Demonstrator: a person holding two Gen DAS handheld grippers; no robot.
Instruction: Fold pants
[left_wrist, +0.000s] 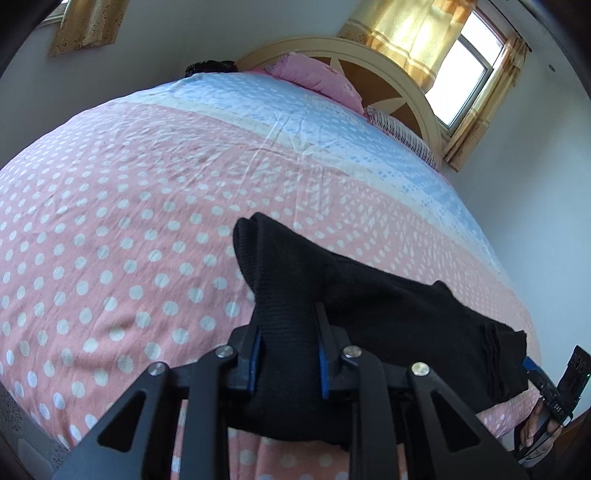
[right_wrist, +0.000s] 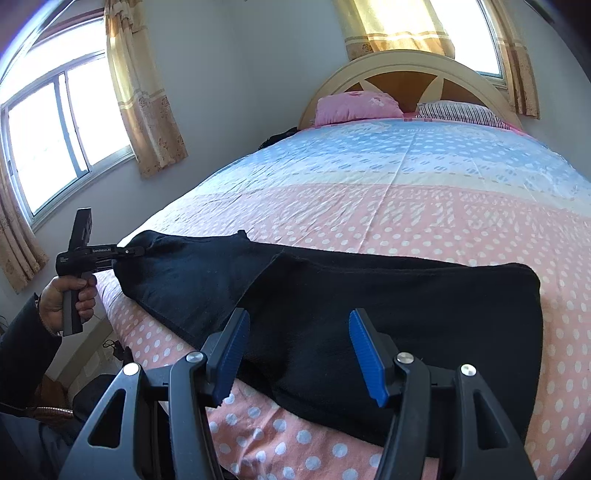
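Left gripper (left_wrist: 288, 354) was clamped on one bunched end of the black knit pants (right_wrist: 332, 295), which lay flat along the near edge of the pink polka-dot bedsheet (right_wrist: 443, 221). Right gripper (right_wrist: 299, 354) hung released over the other end — grasp step half done. Next, probably: close right, then lift together. Only the right view showed the hand (right_wrist: 62, 295) holding the left tool; the pink pillow (right_wrist: 354, 105) lay far off.
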